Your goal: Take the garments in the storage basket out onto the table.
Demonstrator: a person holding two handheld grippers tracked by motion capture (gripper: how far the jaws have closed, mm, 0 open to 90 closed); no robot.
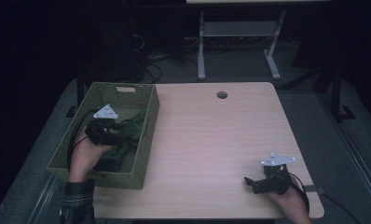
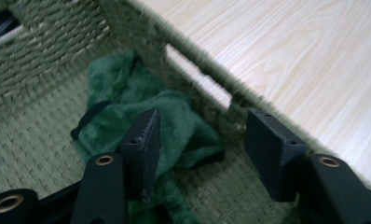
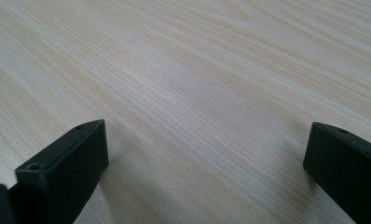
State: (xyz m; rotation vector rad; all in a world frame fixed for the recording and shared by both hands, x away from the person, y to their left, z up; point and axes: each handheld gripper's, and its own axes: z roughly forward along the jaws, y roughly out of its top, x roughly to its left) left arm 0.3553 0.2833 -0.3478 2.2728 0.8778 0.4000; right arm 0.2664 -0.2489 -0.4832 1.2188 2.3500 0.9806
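left gripper [image 1: 120,130]: sat inside the green woven basket [image 1: 148,95], over the right half of it, hand coming in across the near wall.
left jaws: partly apart, not pressing on anything; in the left gripper view one pad [image 2: 144,147] lay just over the cloth, the other [image 2: 270,149] sat near the basket's side wall, a clear gap between them.
cloth [image 2: 146,112]: dark green, fuzzy, crumpled on the basket floor against the side wall with the handle slot; the far part was bunched towards the corner, and a dark hem showed on its left edge.
cloth, high view [image 1: 137,122]: dark heap in the basket's right half, under and ahead of the left gripper.
contact: couldn't tell whether the left pad touched the cloth or hung just above it.
basket: stood on the bench's left side, its left part overhanging the bench edge.
right gripper [image 1: 250,182]: at the near right corner of the bench [image 1: 211,140], well apart from the basket, pointing left.
right jaws: wide apart, with bare wood between them in the right gripper view.
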